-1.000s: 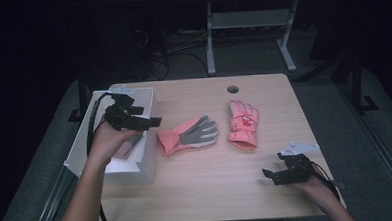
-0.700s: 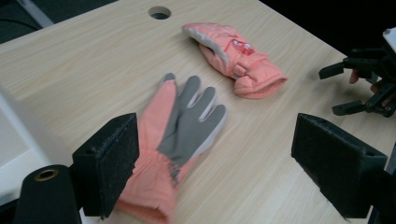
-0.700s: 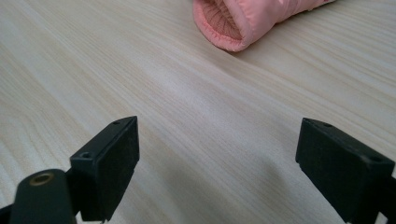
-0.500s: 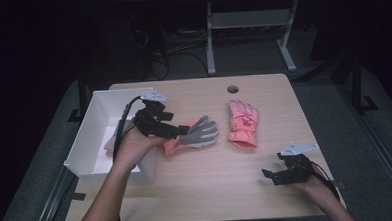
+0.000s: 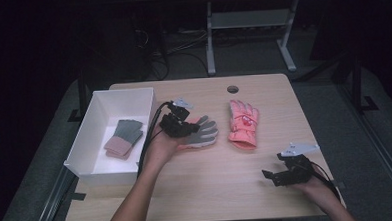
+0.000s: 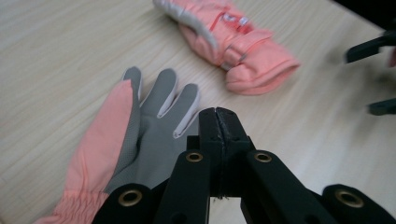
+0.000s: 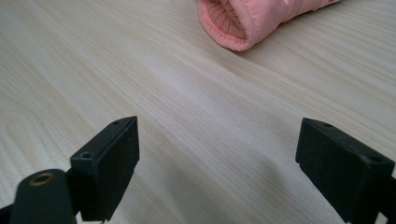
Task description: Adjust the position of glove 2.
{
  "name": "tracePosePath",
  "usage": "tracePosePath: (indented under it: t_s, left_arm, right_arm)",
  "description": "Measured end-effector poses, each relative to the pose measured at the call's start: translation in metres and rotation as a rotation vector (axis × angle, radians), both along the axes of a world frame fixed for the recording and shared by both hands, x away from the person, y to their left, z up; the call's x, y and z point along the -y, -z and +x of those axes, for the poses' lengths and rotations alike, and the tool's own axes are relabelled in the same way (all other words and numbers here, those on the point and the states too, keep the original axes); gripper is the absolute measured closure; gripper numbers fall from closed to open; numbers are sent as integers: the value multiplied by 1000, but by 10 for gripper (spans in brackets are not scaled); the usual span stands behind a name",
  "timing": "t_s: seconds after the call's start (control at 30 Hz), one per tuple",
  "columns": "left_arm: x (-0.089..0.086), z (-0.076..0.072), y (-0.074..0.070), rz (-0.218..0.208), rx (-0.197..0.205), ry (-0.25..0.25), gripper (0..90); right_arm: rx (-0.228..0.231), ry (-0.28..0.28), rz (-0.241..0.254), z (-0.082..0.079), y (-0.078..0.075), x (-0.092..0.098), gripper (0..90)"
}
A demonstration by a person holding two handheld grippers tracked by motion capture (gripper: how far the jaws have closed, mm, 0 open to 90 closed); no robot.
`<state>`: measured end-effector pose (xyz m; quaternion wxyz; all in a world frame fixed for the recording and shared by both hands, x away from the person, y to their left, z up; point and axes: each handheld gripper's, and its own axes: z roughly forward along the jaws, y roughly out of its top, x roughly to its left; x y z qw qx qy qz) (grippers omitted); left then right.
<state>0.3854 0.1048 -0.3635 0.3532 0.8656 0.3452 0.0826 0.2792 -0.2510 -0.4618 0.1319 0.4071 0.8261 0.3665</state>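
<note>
White bin (image 5: 88, 145) at nine o'clock on the bench (image 5: 208, 200) holds a grey-and-pink glove pair (image 5: 123, 137). Since a second ago the left tool (image 5: 184, 125) has left the bin and come over the grey-palmed pink glove (image 6: 135, 135) at centre; its jaws have just been closing and now meet, nothing visibly between them. Likely a missed pinch, so reopening is needed. Pink ski glove (image 5: 243, 123) lies just right, untouched. Right tool (image 5: 273, 176), five o'clock, jaws wide, empty.

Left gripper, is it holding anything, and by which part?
Nothing. The left gripper is shut with nothing between its jaws, above the grey-palmed glove.
</note>
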Motion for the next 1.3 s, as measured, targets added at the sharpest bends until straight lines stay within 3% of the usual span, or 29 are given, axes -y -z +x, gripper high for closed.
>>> tracePosePath:
  t_s: [0.07,0.27,0.57,0.63,0.8,0.87,1.1,1.3]
  left_arm:
    - [1,5,10,1,-9,-24,896]
    - [-4,17,33,36,15,-84,897]
    - [-10,29,51,74,-2,-147,897]
    - [-10,31,56,94,-6,-144,897]
    - [-9,32,68,79,-61,-142,898]
    - [-7,30,71,90,-65,-136,898]
    - [-4,19,71,86,-78,-109,899]
    - [-2,5,71,69,-112,-63,899]
  right_arm:
    - [0,0,1,0,0,0,132]
    - [-2,1,-2,0,0,2,132]
    - [-3,3,0,0,0,2,132]
    - [-1,-1,0,0,0,2,132]
    - [-3,0,-2,0,1,2,132]
    - [-3,0,-1,0,1,2,132]
    - [0,4,-1,-1,1,3,132]
    - [-3,6,1,-1,0,2,132]
